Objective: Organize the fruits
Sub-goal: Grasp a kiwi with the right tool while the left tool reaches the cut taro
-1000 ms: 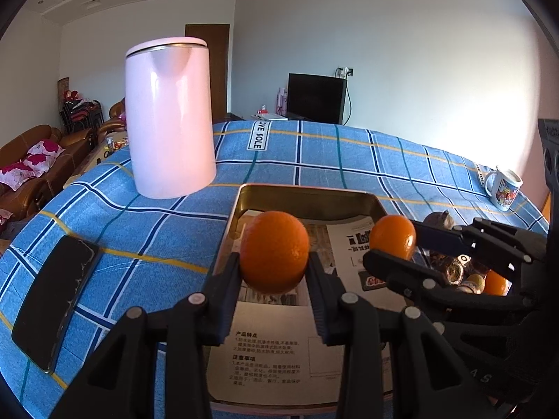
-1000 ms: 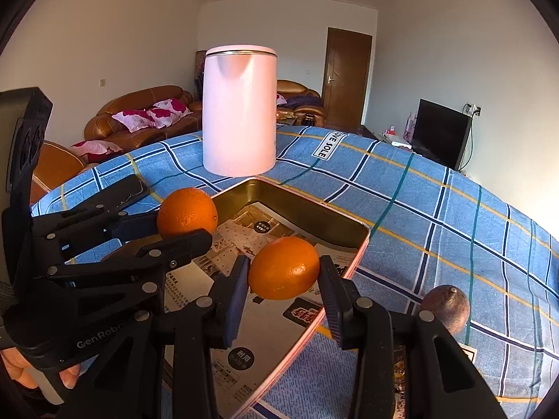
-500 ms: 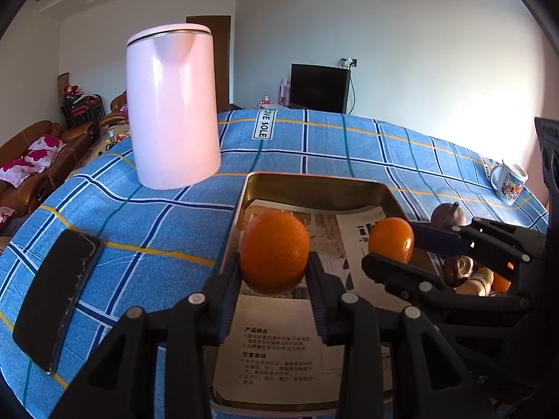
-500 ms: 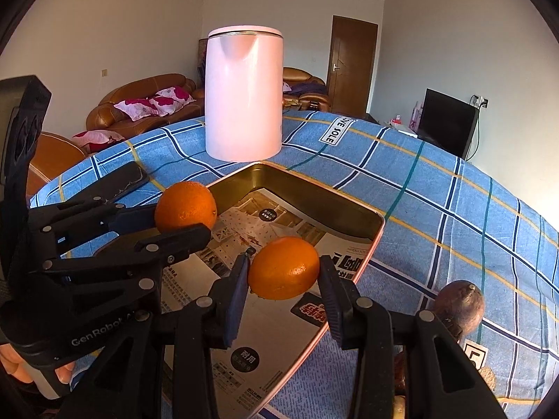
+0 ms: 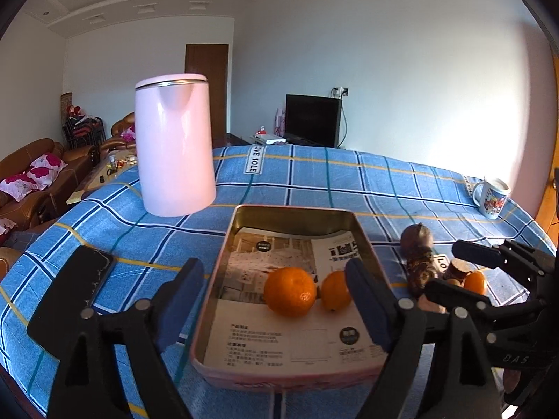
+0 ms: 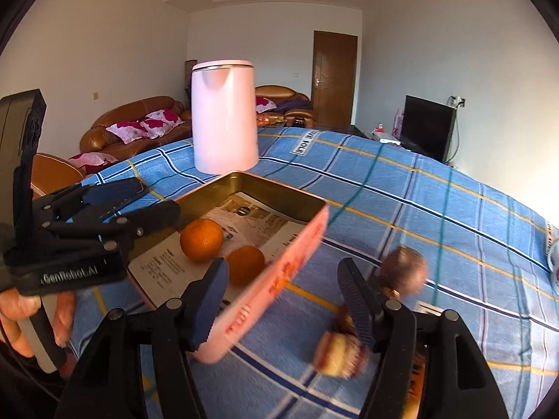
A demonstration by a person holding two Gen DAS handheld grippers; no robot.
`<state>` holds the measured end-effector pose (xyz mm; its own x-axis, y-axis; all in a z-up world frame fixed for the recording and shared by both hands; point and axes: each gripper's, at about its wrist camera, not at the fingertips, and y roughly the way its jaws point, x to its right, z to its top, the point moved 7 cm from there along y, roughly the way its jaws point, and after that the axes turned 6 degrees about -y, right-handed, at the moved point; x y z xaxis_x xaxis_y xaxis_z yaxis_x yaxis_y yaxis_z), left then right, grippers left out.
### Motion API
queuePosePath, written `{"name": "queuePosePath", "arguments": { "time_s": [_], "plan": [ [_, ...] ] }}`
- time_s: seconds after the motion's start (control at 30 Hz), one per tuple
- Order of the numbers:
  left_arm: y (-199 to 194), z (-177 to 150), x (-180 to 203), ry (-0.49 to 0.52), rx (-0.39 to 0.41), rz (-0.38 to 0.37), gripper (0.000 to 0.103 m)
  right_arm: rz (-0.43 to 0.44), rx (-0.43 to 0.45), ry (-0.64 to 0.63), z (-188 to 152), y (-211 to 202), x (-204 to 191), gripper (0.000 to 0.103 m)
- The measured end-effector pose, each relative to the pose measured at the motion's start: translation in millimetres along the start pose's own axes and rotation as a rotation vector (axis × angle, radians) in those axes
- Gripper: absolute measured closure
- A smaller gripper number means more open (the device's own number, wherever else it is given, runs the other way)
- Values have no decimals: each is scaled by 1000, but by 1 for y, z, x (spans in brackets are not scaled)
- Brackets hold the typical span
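Two oranges lie side by side in the paper-lined tin tray (image 5: 223,255): a larger orange (image 5: 290,296) and a smaller orange (image 5: 334,295). They also show in the right wrist view, the larger orange (image 6: 201,240) and the smaller orange (image 6: 245,265) inside the tray (image 6: 279,279). My left gripper (image 5: 276,300) is open above the tray's near end. My right gripper (image 6: 283,300) is open over the tray's right rim and the cloth. A brown passion fruit (image 6: 403,272), a blurred cut fruit (image 6: 337,354) and more small fruit (image 5: 421,269) lie right of the tray.
A tall pink kettle (image 5: 173,145) stands behind the tray on the blue checked cloth. A black phone (image 5: 70,296) lies at the left. A printed mug (image 5: 491,197) stands at the far right edge. Sofas and a TV lie beyond the table.
Both grippers have opened and let go of their oranges, which now lie in the tray. Both grippers have drawn back; the right one has swung to the right.
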<state>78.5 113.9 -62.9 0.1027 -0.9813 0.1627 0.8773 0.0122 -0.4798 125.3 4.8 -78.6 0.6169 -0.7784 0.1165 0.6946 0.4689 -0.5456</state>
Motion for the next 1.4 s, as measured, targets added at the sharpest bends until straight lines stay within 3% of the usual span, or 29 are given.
{"name": "queuePosePath", "arguments": {
  "time_s": [0.17, 0.27, 0.47, 0.57, 0.87, 1.3, 1.4],
  "plan": [
    [-4, -13, 42, 42, -18, -74, 18, -142, -16, 85, -43, -47, 52, 35],
    [-2, -24, 68, 83, -45, -113, 18, -176, -50, 133, -64, -56, 70, 35],
    [3, -39, 98, 139, -81, -137, 18, -146, -99, 148, -78, -46, 72, 37],
    [5, -42, 104, 148, -90, -135, 18, -125, -138, 139, -82, -36, 68, 52],
    [10, -46, 110, 143, -113, -145, 18, -108, -121, 114, -83, -37, 60, 57],
    [14, -49, 126, 176, -120, -159, 18, -93, -207, 89, -89, -25, 54, 65],
    [17, -49, 128, 191, -118, -139, 18, -57, -250, 106, -91, -14, 55, 74]
  ]
}}
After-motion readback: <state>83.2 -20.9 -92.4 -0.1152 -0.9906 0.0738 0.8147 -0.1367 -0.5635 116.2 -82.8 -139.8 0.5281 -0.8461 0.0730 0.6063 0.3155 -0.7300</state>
